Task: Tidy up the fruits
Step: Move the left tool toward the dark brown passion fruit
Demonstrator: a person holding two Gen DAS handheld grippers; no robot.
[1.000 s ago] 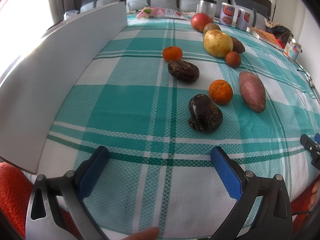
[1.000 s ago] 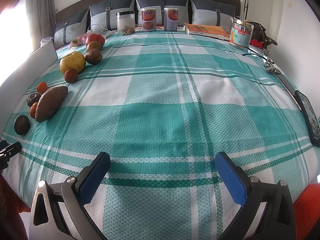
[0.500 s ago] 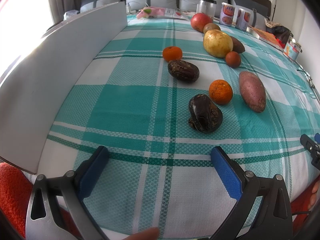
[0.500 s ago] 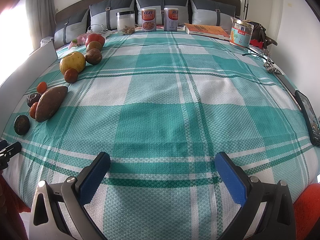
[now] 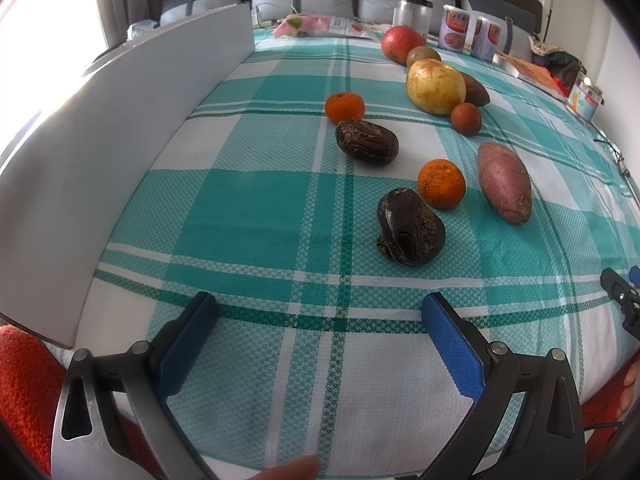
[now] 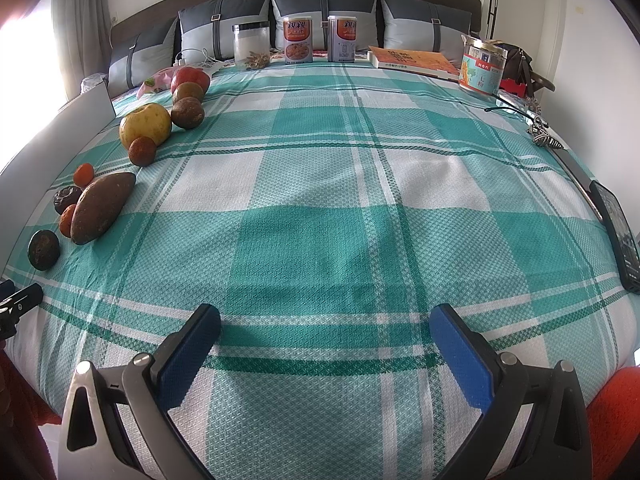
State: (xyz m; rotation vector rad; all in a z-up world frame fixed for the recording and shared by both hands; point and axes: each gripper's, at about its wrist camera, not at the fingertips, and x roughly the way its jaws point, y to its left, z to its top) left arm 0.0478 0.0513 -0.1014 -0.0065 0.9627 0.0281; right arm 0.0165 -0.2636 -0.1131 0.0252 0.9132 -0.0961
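Left wrist view has the left hand-held gripper [image 5: 319, 312] hovering low over the bed [image 5: 256, 208], blue pads spread wide with nothing between them. Just ahead of it sits a dark wrinkly fruit [image 5: 410, 233], and right behind that, nearly touching, an orange [image 5: 441, 183]. A sweet potato [image 5: 504, 182] lies just to the right of the orange. Further back there's a second dark wrinkly fruit [image 5: 366, 142] with another orange [image 5: 344, 107] touching its far side. Then a diagonal cluster: a big yellow pear-ish fruit [image 5: 435, 87] with a small reddish-brown fruit [image 5: 465, 118] against it, and a red apple [image 5: 401, 44] at the far end. A white board [image 5: 120, 152] stands along the left edge of the bed.

Right wrist view: the right hand-held gripper [image 6: 325, 318] is also wide open and holding nothing, over bare plaid bedspread, with all the fruit well off to its left. Cans [image 6: 298, 39] and a clear jar [image 6: 251, 46] stand by the pillows.
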